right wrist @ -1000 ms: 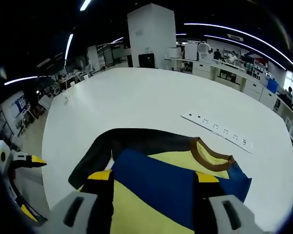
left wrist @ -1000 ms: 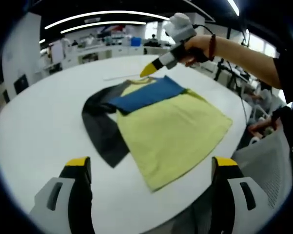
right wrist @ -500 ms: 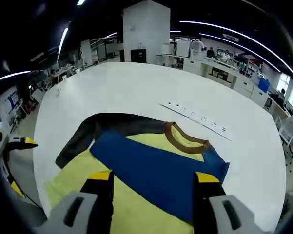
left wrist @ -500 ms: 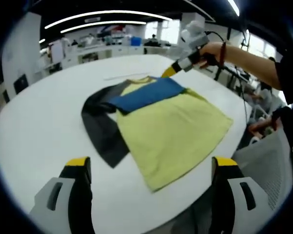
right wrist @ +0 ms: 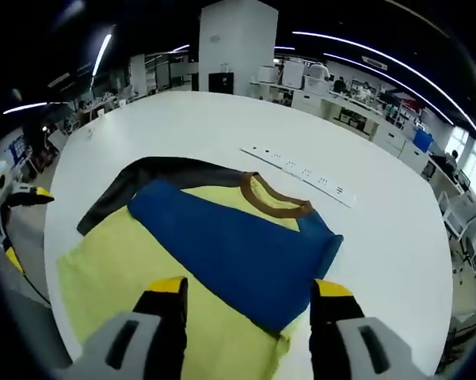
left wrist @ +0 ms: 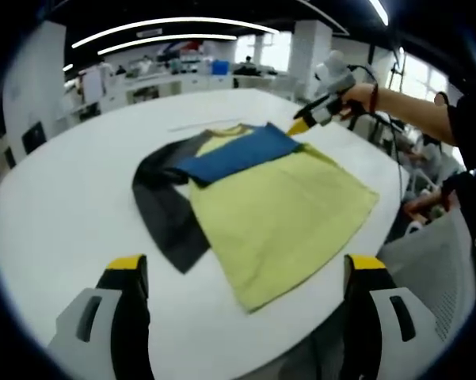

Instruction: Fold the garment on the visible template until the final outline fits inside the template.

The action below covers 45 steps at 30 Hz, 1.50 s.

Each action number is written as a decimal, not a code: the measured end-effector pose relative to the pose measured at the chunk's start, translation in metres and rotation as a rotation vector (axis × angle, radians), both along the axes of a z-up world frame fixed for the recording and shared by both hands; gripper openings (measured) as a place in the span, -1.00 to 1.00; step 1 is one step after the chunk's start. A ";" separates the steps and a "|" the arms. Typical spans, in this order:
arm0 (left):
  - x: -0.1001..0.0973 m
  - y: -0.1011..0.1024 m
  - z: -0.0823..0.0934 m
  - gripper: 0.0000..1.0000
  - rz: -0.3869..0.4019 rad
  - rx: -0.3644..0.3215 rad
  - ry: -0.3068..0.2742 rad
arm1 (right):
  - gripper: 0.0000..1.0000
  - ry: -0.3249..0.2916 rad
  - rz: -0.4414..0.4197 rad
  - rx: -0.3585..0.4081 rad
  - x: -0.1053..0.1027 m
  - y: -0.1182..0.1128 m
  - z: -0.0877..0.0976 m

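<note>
much bare table [left wrist: 63,198] around garment [left wrist: 277,214]

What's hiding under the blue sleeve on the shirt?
The blue sleeve lies folded across the yellow shirt, so yellow chest is underneath. How much is covered, I can't see.

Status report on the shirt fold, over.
Left hand-held gripper open, hovering short of the table edge. Right hand-held gripper open above the yellow long-sleeved shirt. Blue sleeve folded across, dark sleeve still out. Nothing in the way.
</note>
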<state>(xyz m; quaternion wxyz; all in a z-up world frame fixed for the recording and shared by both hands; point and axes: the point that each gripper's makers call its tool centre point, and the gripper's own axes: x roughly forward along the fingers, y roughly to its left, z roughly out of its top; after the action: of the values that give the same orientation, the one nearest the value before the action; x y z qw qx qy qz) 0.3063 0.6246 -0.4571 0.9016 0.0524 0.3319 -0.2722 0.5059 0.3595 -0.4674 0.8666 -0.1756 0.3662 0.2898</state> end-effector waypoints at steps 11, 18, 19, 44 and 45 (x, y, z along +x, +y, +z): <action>0.001 -0.001 0.000 0.98 0.002 -0.007 0.002 | -0.03 0.024 -0.006 -0.034 -0.006 -0.030 -0.014; 0.000 -0.002 -0.001 0.97 0.005 -0.011 0.011 | -0.31 0.050 -0.005 -0.071 -0.012 -0.045 -0.026; -0.001 -0.002 -0.001 0.97 0.005 -0.012 0.013 | -0.35 0.054 -0.005 -0.074 -0.012 -0.046 -0.027; 0.001 0.002 -0.003 0.96 0.026 -0.029 0.019 | -1.00 0.069 -0.056 -0.105 -0.004 -0.058 -0.052; 0.001 0.002 -0.003 0.96 0.026 -0.030 0.018 | -1.00 0.066 -0.063 -0.105 -0.004 -0.060 -0.051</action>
<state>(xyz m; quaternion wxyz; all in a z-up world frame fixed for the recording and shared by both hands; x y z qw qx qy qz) 0.3076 0.6267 -0.4604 0.9027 0.0320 0.3367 -0.2660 0.5023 0.2998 -0.5188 0.8524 -0.1996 0.4144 0.2487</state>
